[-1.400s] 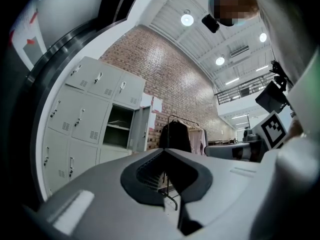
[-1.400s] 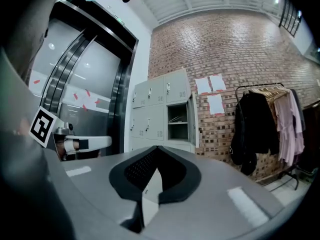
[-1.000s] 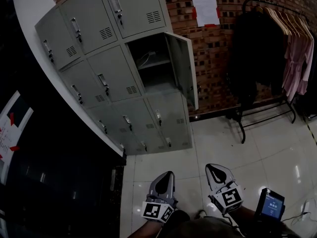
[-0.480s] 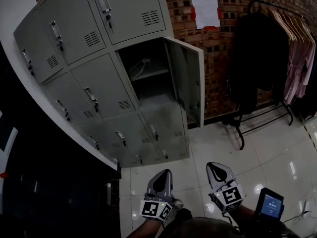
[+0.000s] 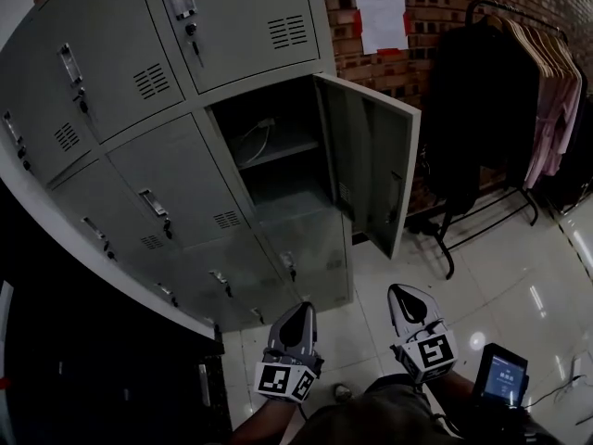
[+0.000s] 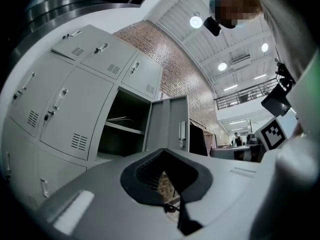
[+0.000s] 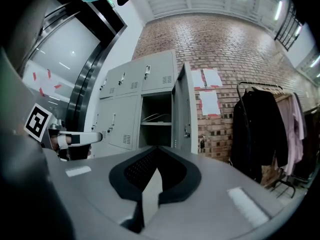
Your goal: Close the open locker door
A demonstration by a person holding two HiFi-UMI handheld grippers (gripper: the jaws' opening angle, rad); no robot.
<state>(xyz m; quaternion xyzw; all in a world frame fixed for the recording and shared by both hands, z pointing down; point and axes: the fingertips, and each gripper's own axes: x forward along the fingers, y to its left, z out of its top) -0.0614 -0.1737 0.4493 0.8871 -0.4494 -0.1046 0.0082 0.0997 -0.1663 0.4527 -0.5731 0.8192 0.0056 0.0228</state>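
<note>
Both pairs of jaws are drawn together with nothing between them. The left gripper [image 5: 300, 311] shows only a thin slit between its dark pads in the left gripper view, and the right gripper [image 5: 402, 295] looks the same in the right gripper view; neither touches anything. In the head view they hang side by side, a little apart, low over the glossy tiled floor [image 5: 519, 286], both pointing toward the grey locker bank [image 5: 139, 146]. The open locker door [image 5: 371, 170] belongs to the middle compartment of the bank's right-hand column. It is hinged on that compartment's right side and stands swung far out, its inner face turned left and its free edge leaning out over the floor toward the person. It is well apart from both grippers, above and ahead of them, slightly nearer the right one. The open compartment [image 5: 269, 170] is dark inside, with a shelf and a pale cable [image 5: 252, 133] lying on it. Every other door in the bank sits flush. Right of the open door, along the brick wall [image 5: 435, 12], stands a clothes rack [image 5: 500, 109] with dark and pink garments, and its feet reach onto the floor near the door's lower corner. A strip of bare tile lies between the grippers and the locker front. A small device with a lit screen [image 5: 500, 378] sits at the lower right, beside the right gripper.
</note>
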